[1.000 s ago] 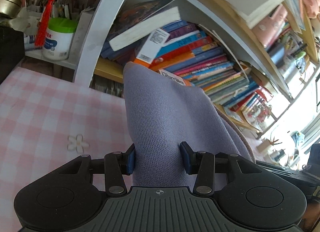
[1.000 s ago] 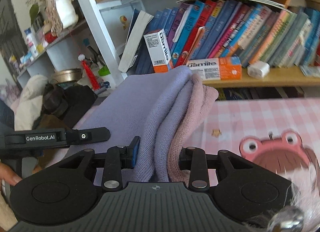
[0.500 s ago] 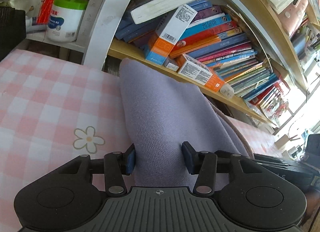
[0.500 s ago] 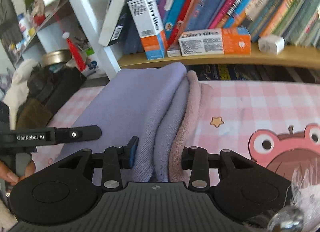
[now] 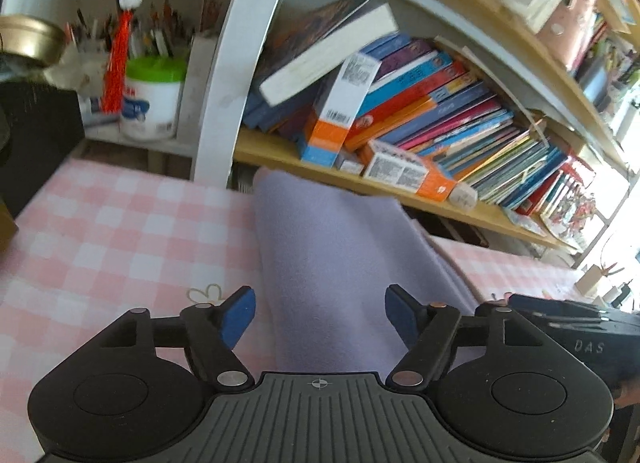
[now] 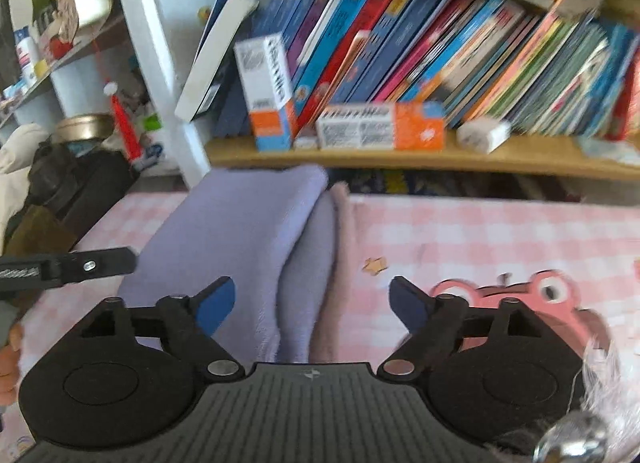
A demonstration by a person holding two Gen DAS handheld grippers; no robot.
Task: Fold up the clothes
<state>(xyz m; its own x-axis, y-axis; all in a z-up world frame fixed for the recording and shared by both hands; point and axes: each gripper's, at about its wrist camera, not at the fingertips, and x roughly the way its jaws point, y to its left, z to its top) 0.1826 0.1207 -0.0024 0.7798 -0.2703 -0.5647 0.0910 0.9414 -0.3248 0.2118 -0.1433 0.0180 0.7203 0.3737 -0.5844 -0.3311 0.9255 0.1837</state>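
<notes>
A folded lavender knit garment (image 5: 332, 255) lies flat on the pink checked tablecloth (image 5: 112, 231), its far end near the bookshelf. In the right wrist view the garment (image 6: 248, 239) shows stacked lavender folds with a dusty pink layer (image 6: 342, 247) along its right edge. My left gripper (image 5: 320, 313) is open, its blue pads either side of the garment's near end, not touching it. My right gripper (image 6: 310, 305) is open too, wide around the folded edge. The left gripper's finger (image 6: 80, 267) shows at the left of the right wrist view.
A wooden bookshelf (image 6: 400, 159) packed with leaning books and orange-and-white boxes (image 6: 380, 125) stands right behind the garment. A white shelf post (image 5: 236, 63) and a green-lidded jar (image 5: 152, 99) are at far left. A pink frog print (image 6: 516, 291) marks the cloth at right.
Both grippers have opened and let go of the garment, which dropped from a raised hold to lie flat on the tablecloth. Both views are motion-blurred.
</notes>
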